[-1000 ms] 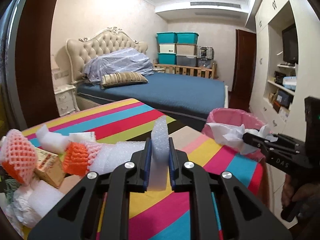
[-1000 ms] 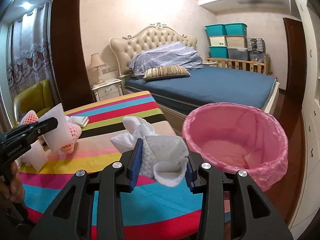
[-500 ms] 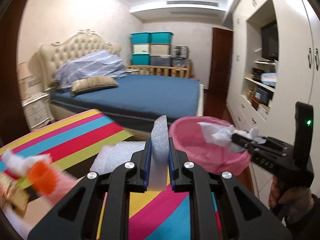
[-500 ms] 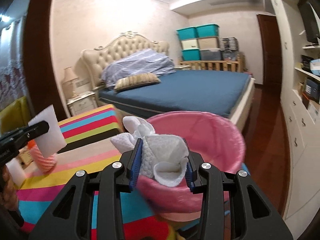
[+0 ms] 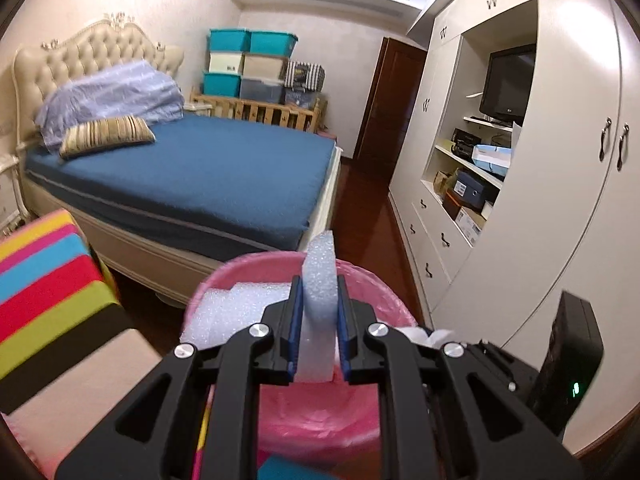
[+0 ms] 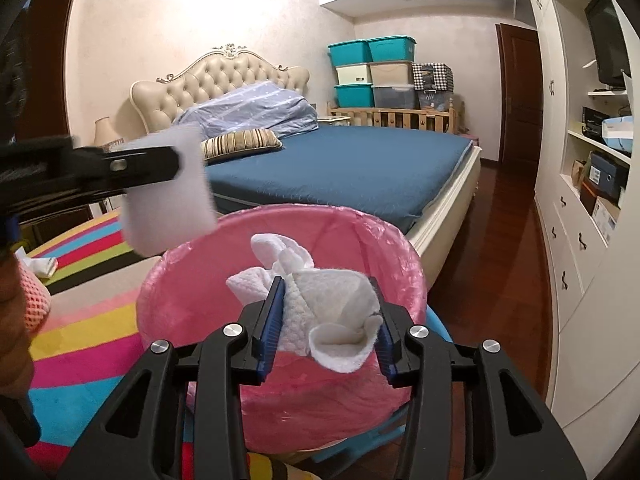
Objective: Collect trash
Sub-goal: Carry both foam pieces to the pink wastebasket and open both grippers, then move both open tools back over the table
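Note:
My left gripper (image 5: 318, 330) is shut on a white foam sheet (image 5: 319, 280) and holds it above the pink-lined trash bin (image 5: 312, 412); the sheet's far part (image 5: 228, 312) hangs over the bin's left rim. My right gripper (image 6: 328, 320) is shut on a crumpled white tissue (image 6: 320, 300) over the near rim of the same bin (image 6: 208, 280). The left gripper with the foam (image 6: 168, 188) shows at the left of the right wrist view. The right gripper's body (image 5: 520, 380) shows at the lower right of the left wrist view.
The striped tablecloth (image 6: 80, 344) lies left of the bin, with a pink foam net (image 6: 36, 300) and a white scrap (image 6: 40, 266) on it. A blue bed (image 5: 200, 172) stands behind. White cabinets (image 5: 520, 200) line the right side.
Both grippers have swung right, away from the table, and now hold their trash over the pink bin. The foam and the tissue stay clamped.

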A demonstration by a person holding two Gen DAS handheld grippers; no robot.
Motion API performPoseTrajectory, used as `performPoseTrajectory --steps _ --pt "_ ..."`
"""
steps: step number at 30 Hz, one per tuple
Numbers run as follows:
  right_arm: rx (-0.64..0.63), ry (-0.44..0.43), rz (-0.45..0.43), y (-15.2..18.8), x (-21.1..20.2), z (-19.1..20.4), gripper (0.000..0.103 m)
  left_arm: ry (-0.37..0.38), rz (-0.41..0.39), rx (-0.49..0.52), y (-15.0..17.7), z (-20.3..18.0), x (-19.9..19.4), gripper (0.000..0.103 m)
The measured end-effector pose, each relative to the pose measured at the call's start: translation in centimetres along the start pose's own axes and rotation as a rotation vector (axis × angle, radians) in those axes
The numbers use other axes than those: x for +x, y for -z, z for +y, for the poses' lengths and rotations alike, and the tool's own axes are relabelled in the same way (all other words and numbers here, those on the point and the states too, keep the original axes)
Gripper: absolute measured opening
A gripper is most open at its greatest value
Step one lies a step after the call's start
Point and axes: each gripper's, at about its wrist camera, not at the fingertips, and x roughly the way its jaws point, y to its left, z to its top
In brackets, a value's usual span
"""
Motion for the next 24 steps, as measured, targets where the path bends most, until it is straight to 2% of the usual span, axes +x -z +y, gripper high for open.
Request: performPoseTrajectory --steps 1,3,4,5,9,11,16,18,24 --pt "-0.006 -0.001 0.002 0.3 0.0 -0.1 0.050 0.001 0.016 -0.014 -0.1 0.1 1.1 0.015" --pt "-0.009 -0.002 -0.004 0.5 -0.2 -0.2 0.069 -0.026 0.020 -0.020 -0.2 0.3 1.9 0.021" --pt "-0.007 -0.011 -0.010 0.7 -0.2 -0.3 0.071 -0.038 0.022 -0.019 -0.2 0.5 2.1 0.031" --pt "-0.005 -0.012 -0.011 0.8 -0.4 -0.2 0.071 -0.056 0.018 -0.019 -0.2 0.7 2.2 0.040" --pt "0.027 -0.001 -0.019 1.2 -0.8 -1.4 0.071 -0.105 0.006 -0.014 0.2 1.7 1.5 0.055" --pt "0.045 0.003 -0.031 1.2 -1.4 -1.9 0.071 -0.159 -0.019 -0.002 0.8 2.0 0.7 0.074" --pt "0.047 0.017 -0.041 0.7 -2.8 -1.4 0.073 -0.273 -0.049 0.068 2.6 1.8 -1.7 0.097" --pt "0.043 0.022 -0.047 0.3 -3.3 -1.0 0.077 -0.314 -0.055 0.093 3.6 1.5 -2.9 0.098" --pt "0.032 -0.012 -0.060 -0.7 -4.5 0.4 0.081 -0.390 -0.065 0.162 6.6 2.0 -6.9 0.098"
